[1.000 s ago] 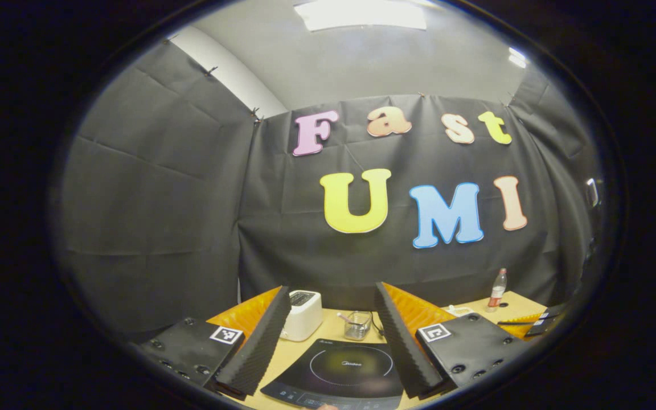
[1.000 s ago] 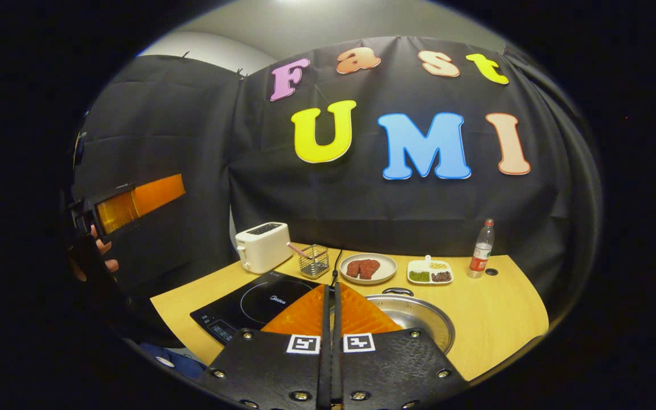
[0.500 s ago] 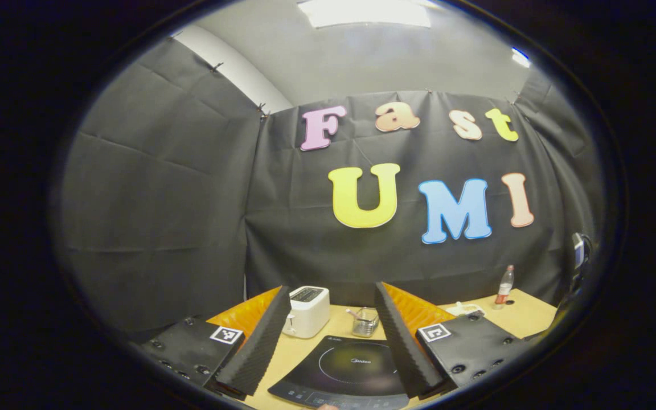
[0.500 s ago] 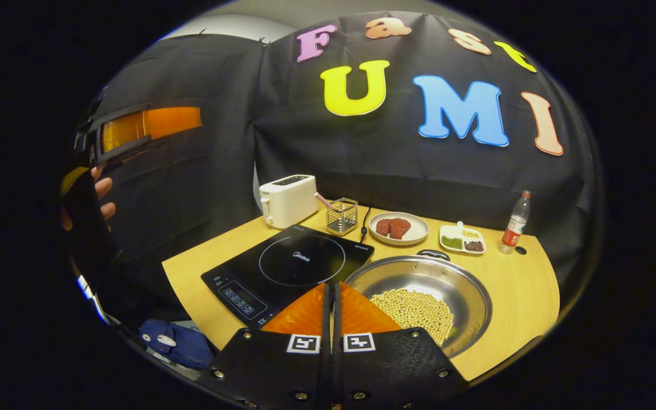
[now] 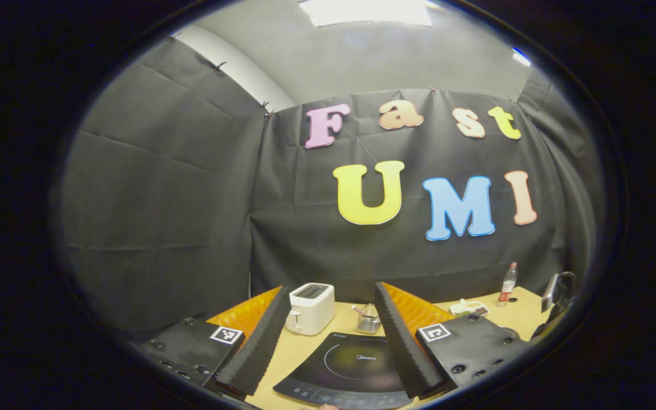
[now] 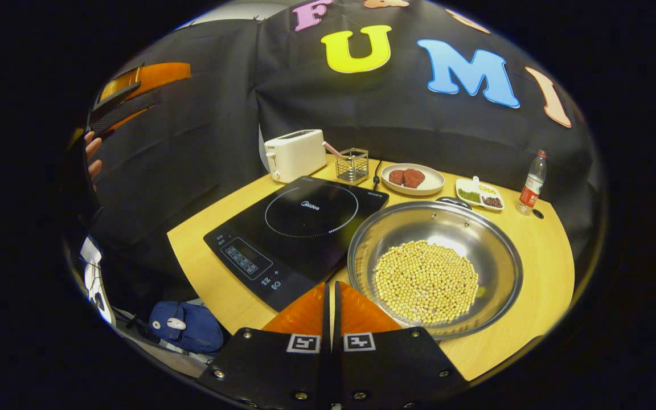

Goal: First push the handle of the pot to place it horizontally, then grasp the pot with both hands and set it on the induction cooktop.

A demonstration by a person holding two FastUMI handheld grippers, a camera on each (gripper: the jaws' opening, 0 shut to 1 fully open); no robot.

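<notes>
A big round shiny metal pot full of small yellow beans sat on the light wooden desk, in the lower right of the right gripper view. Its small dark handle stuck out at the far rim. Just to the pot's left lay the flat black induction cooktop, near the middle of that view.

The right hand-held gripper was at the bottom middle, above the desk's near edge, with its two fingers pressed together and nothing between them. The left hand-held gripper had its fingers spread wide apart, holding nothing. It showed at the bottom of the left gripper view, with the cooktop seen between the fingers. It also showed at the upper left of the right gripper view, held up by a hand.

Behind the cooktop stood a white toaster and a small wire basket. To the right of them were a round white plate of red meat, a little white dish and a clear plastic bottle. A blue bag lay down at the lower left.
</notes>
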